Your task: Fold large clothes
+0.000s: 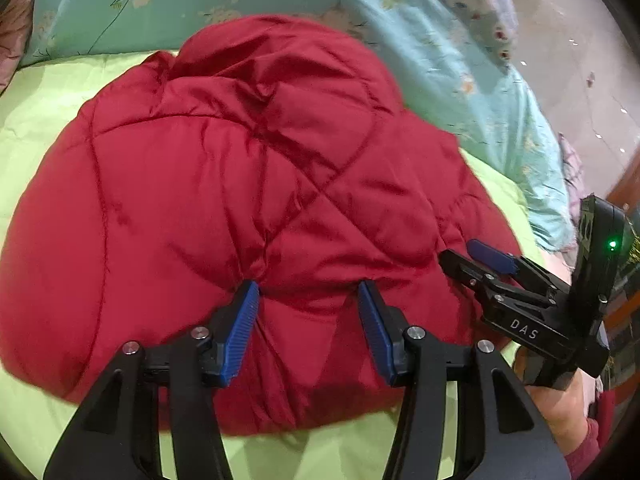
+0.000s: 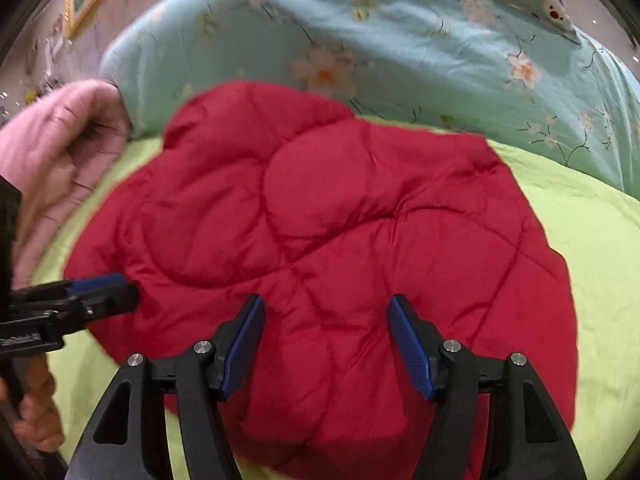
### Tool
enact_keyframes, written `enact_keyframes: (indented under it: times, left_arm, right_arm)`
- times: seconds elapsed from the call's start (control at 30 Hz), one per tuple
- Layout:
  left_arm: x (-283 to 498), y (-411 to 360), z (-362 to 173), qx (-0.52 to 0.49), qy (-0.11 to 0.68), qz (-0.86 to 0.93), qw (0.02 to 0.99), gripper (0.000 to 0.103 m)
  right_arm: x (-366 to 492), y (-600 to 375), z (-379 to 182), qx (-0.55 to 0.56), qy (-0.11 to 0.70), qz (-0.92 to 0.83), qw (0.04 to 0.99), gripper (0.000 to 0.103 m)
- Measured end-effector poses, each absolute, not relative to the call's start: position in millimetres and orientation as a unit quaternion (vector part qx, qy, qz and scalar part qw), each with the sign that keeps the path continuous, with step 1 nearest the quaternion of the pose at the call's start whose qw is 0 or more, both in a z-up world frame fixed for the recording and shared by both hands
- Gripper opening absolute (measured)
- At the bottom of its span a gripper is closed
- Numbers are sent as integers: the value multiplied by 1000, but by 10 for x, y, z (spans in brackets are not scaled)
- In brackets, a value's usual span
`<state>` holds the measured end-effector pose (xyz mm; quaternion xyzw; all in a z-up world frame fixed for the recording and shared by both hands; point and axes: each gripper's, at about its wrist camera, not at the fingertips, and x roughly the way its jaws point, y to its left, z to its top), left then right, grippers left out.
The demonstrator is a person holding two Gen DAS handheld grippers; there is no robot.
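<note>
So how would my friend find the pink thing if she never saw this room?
Start at the lime green sheet covering the bed, where the puffy red quilted coat lies in the middle. Look past the coat's left edge: the pink garment is bunched there, against the end of the pale blue flowered quilt. It is the only dusty pink thing, soft and crumpled.

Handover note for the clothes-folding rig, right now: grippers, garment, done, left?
Left gripper: open, poised at the near edge of the red quilted jacket, gripping nothing.
Right gripper: open, over the same jacket from the other side, also gripping nothing.
Jacket: bunched in a rounded heap on the green sheet, with the floral blue quilt behind it and a pink garment off to one side.
Done: looks partly folded; how far is unclear.
Left: probably grip the near edge, finish the fold and flatten.
</note>
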<state>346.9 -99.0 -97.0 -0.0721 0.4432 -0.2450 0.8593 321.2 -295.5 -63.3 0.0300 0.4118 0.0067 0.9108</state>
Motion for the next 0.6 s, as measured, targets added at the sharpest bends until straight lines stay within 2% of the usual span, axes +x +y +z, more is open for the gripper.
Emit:
enact_keyframes:
  times: [0.2,0.33,0.6]
  left_arm:
    - [3914,-1152,-989,-60,467,-214,856,47]
    - [4116,-1169,-1075,-67,481,-204,850,42]
    - [4129,-1101,-1093,-73,488,-217,842,38]
  right_arm:
    - [3695,-3181,-738,45,433,-27,900,64]
    - [3909,-3372,-840,86,452,-29,888,64]
    - [3991,-3457,-916,100,457,-32,883,64]
